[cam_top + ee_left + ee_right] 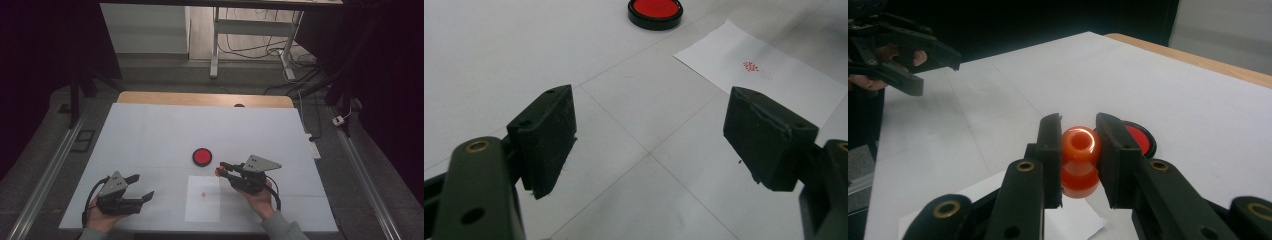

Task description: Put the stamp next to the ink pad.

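Gripping an orange stamp [1079, 162] between its closed jaws, the right gripper [224, 169] sits just right of the white paper sheet [202, 199], near the sheet's far right corner. A red ink pad [202, 157] lies just beyond the sheet. The left gripper [141, 187] rests left of the sheet, jaws spread wide and holding nothing.
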Tool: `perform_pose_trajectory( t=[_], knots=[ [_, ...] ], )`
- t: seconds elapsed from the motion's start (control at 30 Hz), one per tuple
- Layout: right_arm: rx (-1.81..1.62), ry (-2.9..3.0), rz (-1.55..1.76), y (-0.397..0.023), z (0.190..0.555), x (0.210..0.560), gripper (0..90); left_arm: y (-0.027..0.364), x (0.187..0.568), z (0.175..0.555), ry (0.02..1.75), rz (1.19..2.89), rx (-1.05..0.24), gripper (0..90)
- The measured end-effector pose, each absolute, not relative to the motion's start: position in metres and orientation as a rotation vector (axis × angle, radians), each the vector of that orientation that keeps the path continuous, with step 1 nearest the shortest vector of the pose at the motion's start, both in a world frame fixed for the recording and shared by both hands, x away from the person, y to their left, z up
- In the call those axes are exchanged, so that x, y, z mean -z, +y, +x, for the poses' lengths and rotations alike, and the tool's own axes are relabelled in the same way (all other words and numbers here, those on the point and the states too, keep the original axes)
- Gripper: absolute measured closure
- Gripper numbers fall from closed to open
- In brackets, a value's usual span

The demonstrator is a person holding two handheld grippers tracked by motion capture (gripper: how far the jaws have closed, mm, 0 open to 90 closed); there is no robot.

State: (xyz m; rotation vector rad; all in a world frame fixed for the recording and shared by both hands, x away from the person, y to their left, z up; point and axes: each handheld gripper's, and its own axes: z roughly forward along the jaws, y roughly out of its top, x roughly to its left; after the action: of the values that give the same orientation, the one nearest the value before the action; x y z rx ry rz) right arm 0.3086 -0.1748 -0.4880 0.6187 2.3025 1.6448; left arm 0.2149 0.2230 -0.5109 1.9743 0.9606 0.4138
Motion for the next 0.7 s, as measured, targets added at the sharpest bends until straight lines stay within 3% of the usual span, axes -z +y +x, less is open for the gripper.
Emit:
perform_pose_trajectory(
  t=[0.7],
  knots=[
    [-1.536, 2.295, 0.691, -0.17, 0.331, 0.498, 72.2, 0.221, 0.512, 0.216, 0.958, 1.984, -0.403, 21.6]
  ],
)
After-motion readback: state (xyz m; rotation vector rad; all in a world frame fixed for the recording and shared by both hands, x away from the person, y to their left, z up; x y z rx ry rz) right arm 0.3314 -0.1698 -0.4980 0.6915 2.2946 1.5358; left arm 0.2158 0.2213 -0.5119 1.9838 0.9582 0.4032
